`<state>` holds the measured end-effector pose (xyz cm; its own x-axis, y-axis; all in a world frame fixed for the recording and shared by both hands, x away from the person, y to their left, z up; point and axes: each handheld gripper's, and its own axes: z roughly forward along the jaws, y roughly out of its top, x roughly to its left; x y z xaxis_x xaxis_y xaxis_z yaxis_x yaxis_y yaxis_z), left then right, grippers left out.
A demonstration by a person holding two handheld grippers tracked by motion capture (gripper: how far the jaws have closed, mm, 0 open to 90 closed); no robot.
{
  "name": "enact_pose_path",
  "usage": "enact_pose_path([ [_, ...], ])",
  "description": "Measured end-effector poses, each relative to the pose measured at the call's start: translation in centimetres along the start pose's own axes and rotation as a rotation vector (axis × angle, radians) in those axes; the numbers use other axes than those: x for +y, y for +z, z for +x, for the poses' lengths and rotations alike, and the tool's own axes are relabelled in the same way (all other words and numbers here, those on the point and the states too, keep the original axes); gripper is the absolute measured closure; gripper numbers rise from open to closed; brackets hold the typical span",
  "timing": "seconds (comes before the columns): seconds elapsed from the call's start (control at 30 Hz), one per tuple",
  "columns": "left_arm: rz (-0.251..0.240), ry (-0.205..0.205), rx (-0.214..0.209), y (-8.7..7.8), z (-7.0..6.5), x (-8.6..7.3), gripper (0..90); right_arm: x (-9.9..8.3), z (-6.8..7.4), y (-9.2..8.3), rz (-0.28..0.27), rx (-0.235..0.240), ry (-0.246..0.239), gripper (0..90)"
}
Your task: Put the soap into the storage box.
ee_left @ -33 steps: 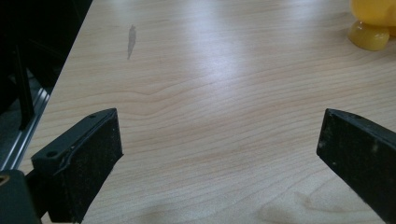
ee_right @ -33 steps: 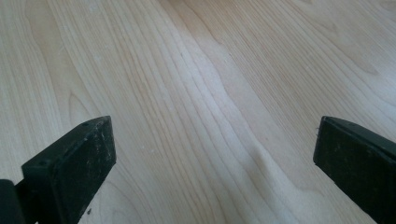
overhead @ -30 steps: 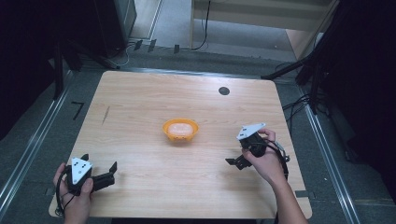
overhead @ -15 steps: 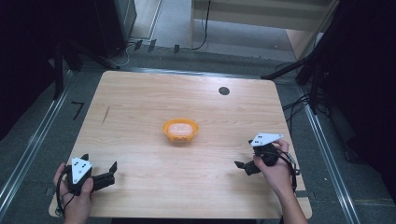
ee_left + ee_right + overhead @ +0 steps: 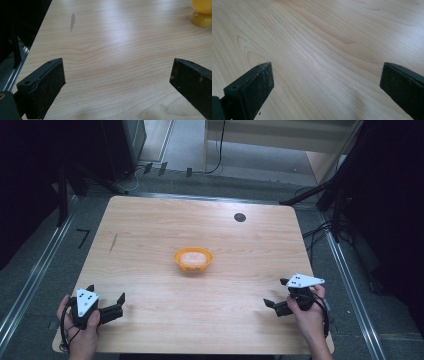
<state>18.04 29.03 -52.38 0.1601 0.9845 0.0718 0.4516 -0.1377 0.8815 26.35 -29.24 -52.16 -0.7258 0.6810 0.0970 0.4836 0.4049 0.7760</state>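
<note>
Orange bowl [image 5: 193, 260] noted at worktop [image 5: 150, 230] centre, upright, something pale inside, contents not identifiable; lower edge also caught at 1 o'clock in the left gripper view [image 5: 201, 19]. Left hand-held gripper [image 5: 106, 306] parked near the 7 o'clock corner, jaws spread wide, nothing between them, bare wood ahead in its own view [image 5: 117, 82]. Right hand-held gripper [image 5: 277, 295] held near the 4 o'clock edge, jaws likewise spread and empty, pointing toward 9 o'clock across bare grain [image 5: 325, 82]. Both well apart from the bowl; no contact anywhere. Dark round mark [image 5: 240, 217] recorded at 1 o'clock on the worktop, grey streak [image 5: 114, 243] at 10 o'clock, neither near the working zone. Risks judged from this state: bowl light and free-standing, so a one-sided approach likely to push or spin it rather than seat it between the jaws; a pinch on the thin rim likely to tip it and spill whatever lies inside; a low, fast approach likely to scrape jaw tips on the wood. Right hand-held gripper aimed across the worktop rather than at the bowl, so a turn needed first, with a chance of clipping the rim on the swing. Cables trailing at both hands, possible snag on the worktop edge.
</note>
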Motion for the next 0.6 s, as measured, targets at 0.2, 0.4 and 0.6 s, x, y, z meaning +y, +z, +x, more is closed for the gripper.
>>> enact_pose_path([
  [0.2, 0.000, -0.002, 0.000, 0.0, 0.0, 0.0, 0.3, -2.1, 0.1, -0.7, -0.030, -0.010, 0.030, 0.0],
  [0.4, -0.001, -0.004, 0.000, -0.1, 0.0, 0.0, 0.0, -3.9, 0.1, -1.8, -0.065, -0.031, 0.058, 0.0],
  [0.6, -0.003, -0.004, 0.001, -0.1, 0.0, 0.0, 0.0, -5.3, 0.0, -2.8, -0.085, -0.054, 0.082, 0.0],
])
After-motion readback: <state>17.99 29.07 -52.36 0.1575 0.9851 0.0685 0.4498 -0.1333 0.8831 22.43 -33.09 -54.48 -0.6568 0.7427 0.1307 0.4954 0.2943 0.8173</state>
